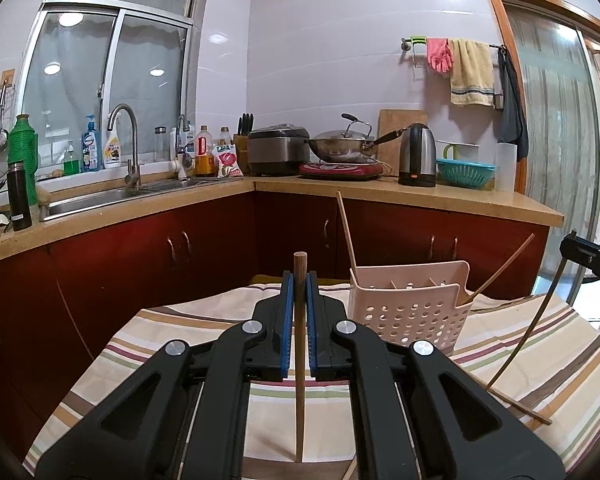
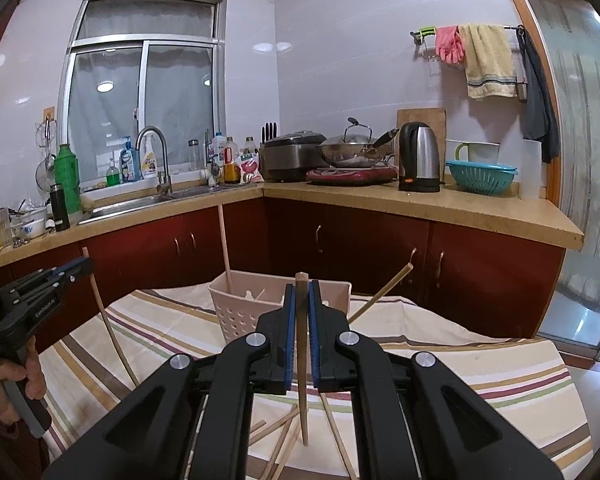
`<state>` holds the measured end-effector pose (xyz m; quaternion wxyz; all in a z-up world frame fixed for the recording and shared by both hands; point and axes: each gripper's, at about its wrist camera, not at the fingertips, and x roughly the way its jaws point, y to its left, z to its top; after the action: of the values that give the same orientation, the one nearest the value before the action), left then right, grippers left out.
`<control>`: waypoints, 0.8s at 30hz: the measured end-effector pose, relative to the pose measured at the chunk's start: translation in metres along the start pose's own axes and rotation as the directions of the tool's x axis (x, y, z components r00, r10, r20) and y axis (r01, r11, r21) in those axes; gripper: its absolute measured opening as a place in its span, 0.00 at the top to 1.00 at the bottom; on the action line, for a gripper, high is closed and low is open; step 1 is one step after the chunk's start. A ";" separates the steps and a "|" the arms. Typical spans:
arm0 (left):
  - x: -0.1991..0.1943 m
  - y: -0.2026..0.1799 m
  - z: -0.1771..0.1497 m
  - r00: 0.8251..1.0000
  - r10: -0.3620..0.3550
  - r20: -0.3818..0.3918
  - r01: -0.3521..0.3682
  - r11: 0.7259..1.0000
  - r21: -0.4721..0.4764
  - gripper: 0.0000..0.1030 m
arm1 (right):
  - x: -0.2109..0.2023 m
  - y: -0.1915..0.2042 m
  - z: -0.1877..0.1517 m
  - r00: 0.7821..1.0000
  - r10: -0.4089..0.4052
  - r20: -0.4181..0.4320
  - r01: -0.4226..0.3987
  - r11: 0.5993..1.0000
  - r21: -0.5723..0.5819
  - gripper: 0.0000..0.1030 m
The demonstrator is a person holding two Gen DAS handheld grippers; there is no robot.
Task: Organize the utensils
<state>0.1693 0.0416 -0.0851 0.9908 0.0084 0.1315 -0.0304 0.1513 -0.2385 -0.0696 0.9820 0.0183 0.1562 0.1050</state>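
Two chopsticks [image 1: 347, 232] are already stood in the pink basket [image 1: 410, 312], one chopstick is clamped upright in each gripper, and several chopsticks [image 2: 278, 440] are left on the striped cloth [image 2: 460, 368].

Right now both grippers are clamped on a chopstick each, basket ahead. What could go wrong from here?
1. Left gripper pinches its chopstick near the top; the long free end could swing and miss the pink basket.
2. Two chopsticks already lean out of the basket; a new one may knock them out.
3. Loose chopsticks lie under the right gripper; its hanging chopstick may scatter them.
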 end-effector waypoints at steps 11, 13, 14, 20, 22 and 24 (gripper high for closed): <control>-0.003 -0.008 0.040 0.996 -0.063 0.063 0.064 0.998 -0.015 0.94 | -0.007 -0.007 0.036 0.996 0.026 0.090 -0.030 0.999 0.040 0.94; -0.002 -0.012 0.055 0.993 -0.081 0.090 0.083 0.996 -0.017 0.94 | -0.008 -0.010 0.049 0.992 0.026 0.126 -0.032 0.998 0.045 0.94; -0.002 -0.014 0.063 0.990 -0.091 0.105 0.094 0.995 -0.021 0.94 | -0.008 -0.011 0.055 0.990 0.026 0.140 -0.033 0.998 0.046 0.94; 0.003 -0.027 0.110 0.970 -0.127 0.206 0.134 0.991 -0.021 0.94 | -0.004 -0.018 0.094 0.973 0.014 0.231 -0.024 0.999 0.040 0.94; 0.011 -0.033 0.124 0.965 -0.130 0.228 0.138 0.990 -0.019 0.94 | 0.003 -0.022 0.101 0.970 0.016 0.243 -0.030 0.998 0.054 0.94; 0.020 -0.039 0.132 0.962 -0.133 0.238 0.143 0.990 -0.023 0.94 | 0.013 -0.026 0.105 0.968 0.008 0.252 -0.025 0.998 0.062 0.94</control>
<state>0.2202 -0.0018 0.0367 0.9949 -0.0243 0.0136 -0.0974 0.2012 -0.2615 0.0241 0.9918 0.0646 0.0337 0.1049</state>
